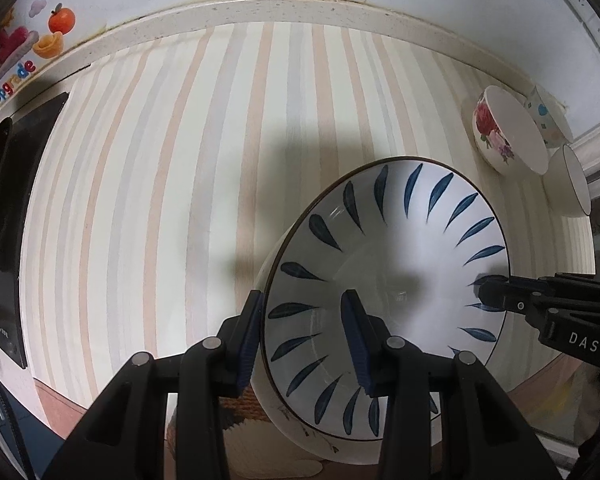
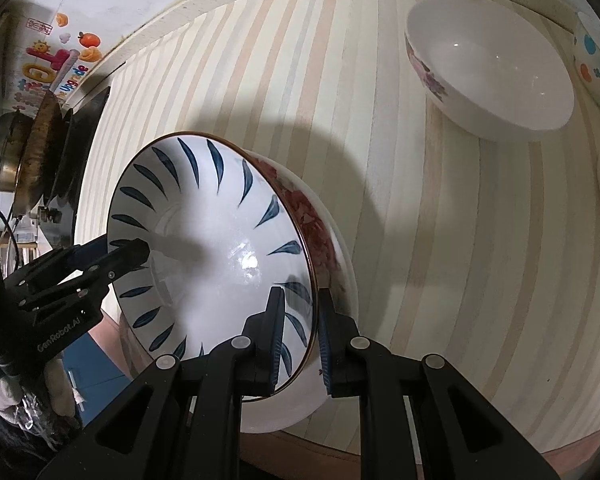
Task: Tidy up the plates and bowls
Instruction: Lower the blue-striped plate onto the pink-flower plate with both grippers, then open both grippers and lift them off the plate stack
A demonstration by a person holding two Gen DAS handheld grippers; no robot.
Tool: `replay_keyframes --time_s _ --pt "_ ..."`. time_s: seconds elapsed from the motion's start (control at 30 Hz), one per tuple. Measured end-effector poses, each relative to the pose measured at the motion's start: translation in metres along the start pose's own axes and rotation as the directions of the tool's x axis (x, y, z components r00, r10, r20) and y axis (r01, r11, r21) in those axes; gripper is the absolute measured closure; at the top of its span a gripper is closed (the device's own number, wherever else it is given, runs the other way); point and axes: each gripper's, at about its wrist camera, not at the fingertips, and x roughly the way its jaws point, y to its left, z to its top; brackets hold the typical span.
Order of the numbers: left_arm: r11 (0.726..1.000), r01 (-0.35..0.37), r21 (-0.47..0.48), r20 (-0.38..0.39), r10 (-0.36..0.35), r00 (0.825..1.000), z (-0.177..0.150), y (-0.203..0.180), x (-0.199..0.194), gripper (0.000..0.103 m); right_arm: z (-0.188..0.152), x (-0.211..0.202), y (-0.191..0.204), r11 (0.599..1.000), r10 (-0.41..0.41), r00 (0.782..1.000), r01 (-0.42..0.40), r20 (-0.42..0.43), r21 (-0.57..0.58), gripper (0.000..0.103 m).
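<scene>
Bowl [image 1: 384, 264] with blue leaf marks sits nested inside a flowered white bowl [image 2: 332, 248] on the striped counter [image 1: 180, 160]. Left gripper [image 1: 304, 340] pinches its left rim, one finger inside, one outside; right gripper [image 2: 300, 332] pinches the opposite rim likewise. Further right, another flowered bowl [image 2: 492, 68] stands apart.

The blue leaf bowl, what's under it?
The blue leaf bowl sits nested in a white bowl with red flowers; only that bowl's outer wall shows, its inside is covered.
</scene>
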Motion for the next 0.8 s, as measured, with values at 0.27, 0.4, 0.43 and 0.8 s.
replay_keyframes --time_s 0.27,0.4,0.43,0.8 --pt "0.999 -0.01 0.033 0.033 0.009 0.999 -0.004 -0.004 0.003 0.067 0.001 0.0 0.004 1.0 -0.019 1.0 0.019 -0.006 -0.001 0.085" --pt "1.0 -0.001 0.018 0.024 0.0 1.0 -0.008 -0.004 0.006 0.067 -0.002 0.0 0.008 1.0 -0.024 1.0 0.024 -0.009 0.001 0.083" --pt "1.0 -0.001 0.016 0.021 0.0 1.0 -0.01 -0.004 0.008 0.067 -0.003 0.0 0.008 1.0 -0.026 1.0 0.026 -0.009 -0.001 0.083" --pt "0.999 0.001 -0.05 0.055 0.002 0.999 -0.02 -0.002 0.007 0.067 -0.005 0.002 0.014 1.0 -0.028 1.0 0.028 -0.001 0.002 0.079"
